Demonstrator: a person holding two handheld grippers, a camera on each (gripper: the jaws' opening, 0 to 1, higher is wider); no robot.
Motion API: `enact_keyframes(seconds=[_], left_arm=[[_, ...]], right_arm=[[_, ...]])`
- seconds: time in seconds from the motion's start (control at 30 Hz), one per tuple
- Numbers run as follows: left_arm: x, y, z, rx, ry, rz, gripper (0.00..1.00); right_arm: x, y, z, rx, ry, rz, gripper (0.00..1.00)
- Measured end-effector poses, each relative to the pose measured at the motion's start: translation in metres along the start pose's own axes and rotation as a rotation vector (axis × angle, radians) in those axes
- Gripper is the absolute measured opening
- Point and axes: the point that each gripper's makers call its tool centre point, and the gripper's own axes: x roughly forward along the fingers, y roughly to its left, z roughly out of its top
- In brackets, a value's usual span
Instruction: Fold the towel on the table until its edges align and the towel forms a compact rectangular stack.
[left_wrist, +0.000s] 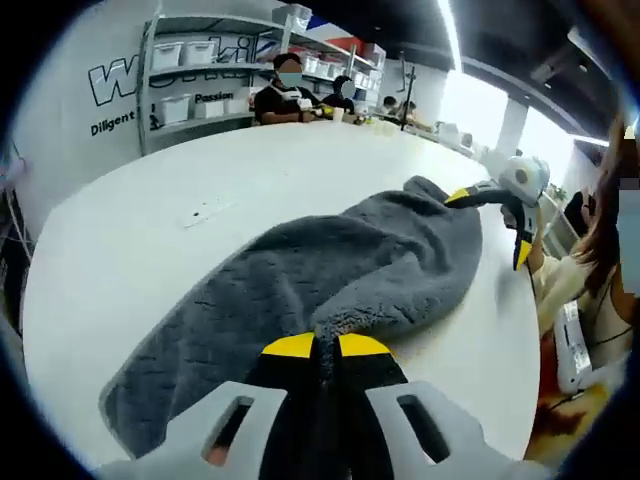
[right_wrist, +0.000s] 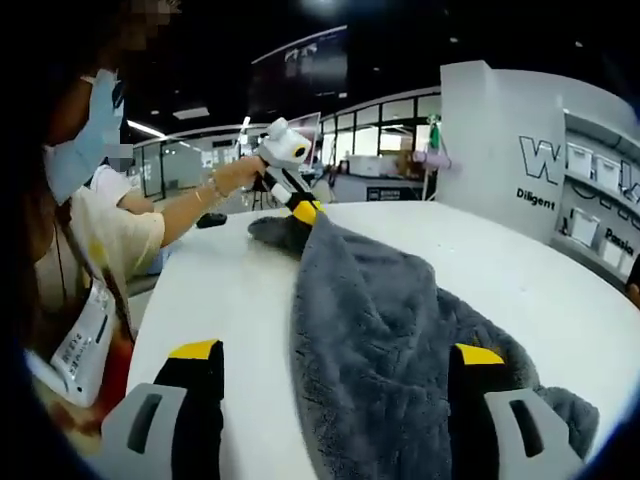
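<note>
L gripper (left_wrist: 326, 348) is nearest in the left gripper view: jaws pinched together on the near edge of the grey towel (left_wrist: 340, 270), yellow tips touching w/ fabric between. From there the towel runs away diagonally up-right across the white table (left_wrist: 150, 240), long axis from the wide, flatter end at lower left to a narrow bunched end at upper right. That far end is under the R gripper (left_wrist: 520, 225), which enters from the right; its yellow tips sit just beside or on the fabric.

In the right gripper view the R gripper (right_wrist: 335, 350) has jaws spread wide, one either side of the towel (right_wrist: 390, 340), cloth heaped between them; contact not clear. Towel narrows away toward the L gripper (right_wrist: 305, 212), held by a person's hand (right_wrist: 235, 178) reaching over the table (right_wrist: 215, 290) edge.

Small pale item (left_wrist: 205, 212) lies on the tabletop left of the towel, well apart. A dark object (right_wrist: 211, 220) sits by the far rim. Person's torso and a badge (right_wrist: 80, 345) crowd the near table edge.

Open tabletop both sides of the towel, most on the far-left side. Beyond: shelves w/ bins (left_wrist: 195, 75), seated people (left_wrist: 285, 95), lettered wall (right_wrist: 540, 175).
</note>
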Motion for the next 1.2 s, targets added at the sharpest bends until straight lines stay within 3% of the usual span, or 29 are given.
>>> enact_keyframes(seconds=[0.2,0.37,0.47,0.63,0.8,0.9,1.2], left_arm=[[0.008,0.024,0.011,0.011,-0.006,0.058,0.05],[0.026,0.048,-0.009,-0.024,0.043,0.101,0.05],[0.031,0.058,-0.014,-0.048,0.028,0.103,0.06],[0.038,0.074,-0.016,-0.018,0.010,0.153,0.08],[0.041,0.079,-0.019,-0.031,-0.022,0.156,0.13],[0.035,0.087,-0.018,-0.047,-0.047,0.201,0.25],[0.017,0.079,-0.012,-0.049,-0.082,0.245,0.41]], right_arm=[[-0.001,0.001,0.001,-0.001,-0.004,0.003,0.94],[-0.002,0.002,0.001,-0.005,-0.002,0.009,0.94],[-0.001,0.003,0.001,-0.005,0.000,0.011,0.94],[0.001,0.002,-0.002,0.004,0.009,0.012,0.94],[0.002,0.003,-0.005,0.008,0.018,0.015,0.94],[0.002,0.003,-0.005,0.010,0.018,0.014,0.94],[0.001,0.003,-0.005,0.013,0.016,0.011,0.94]])
